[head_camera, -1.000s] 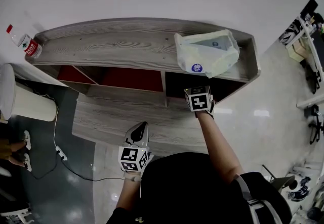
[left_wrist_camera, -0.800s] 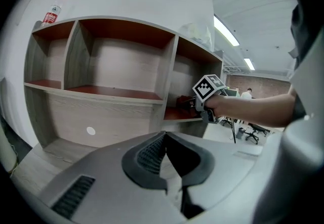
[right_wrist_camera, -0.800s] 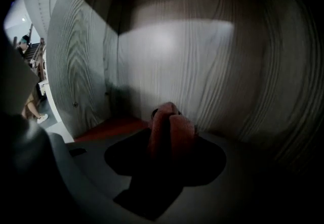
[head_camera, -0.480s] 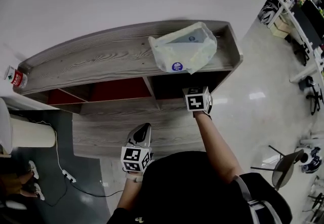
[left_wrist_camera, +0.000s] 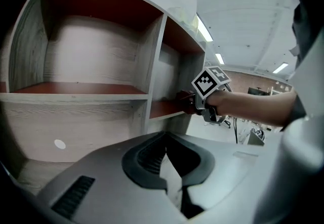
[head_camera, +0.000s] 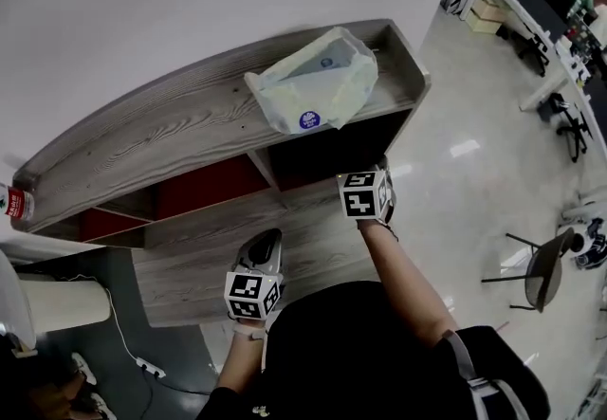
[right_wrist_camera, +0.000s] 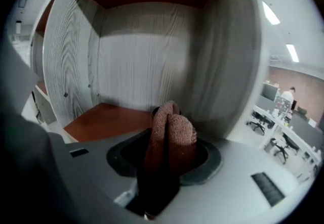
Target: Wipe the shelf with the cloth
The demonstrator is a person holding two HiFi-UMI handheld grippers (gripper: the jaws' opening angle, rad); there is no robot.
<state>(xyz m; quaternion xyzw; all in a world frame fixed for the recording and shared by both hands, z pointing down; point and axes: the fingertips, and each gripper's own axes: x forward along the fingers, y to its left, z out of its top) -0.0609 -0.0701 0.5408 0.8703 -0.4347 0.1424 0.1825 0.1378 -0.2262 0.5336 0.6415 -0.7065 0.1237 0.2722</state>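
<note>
The right tool [right_wrist_camera: 168,167] has just been clamping tighter on the bunched reddish-brown knit cloth [right_wrist_camera: 171,129]. The red-floored cubby of the grey wood-grain shelf [right_wrist_camera: 126,66] is dead ahead of it, so I'd guess wiping's about to start. The left tool [left_wrist_camera: 169,160] is closed, empty; the blue sticker on the pale plastic bag [head_camera: 308,82] up top is too small to read.

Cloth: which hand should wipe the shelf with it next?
Right. The right tool, its jaws just closing further, pinches the cloth at the shelf opening; the left tool is shut, empty, farther back.
</note>
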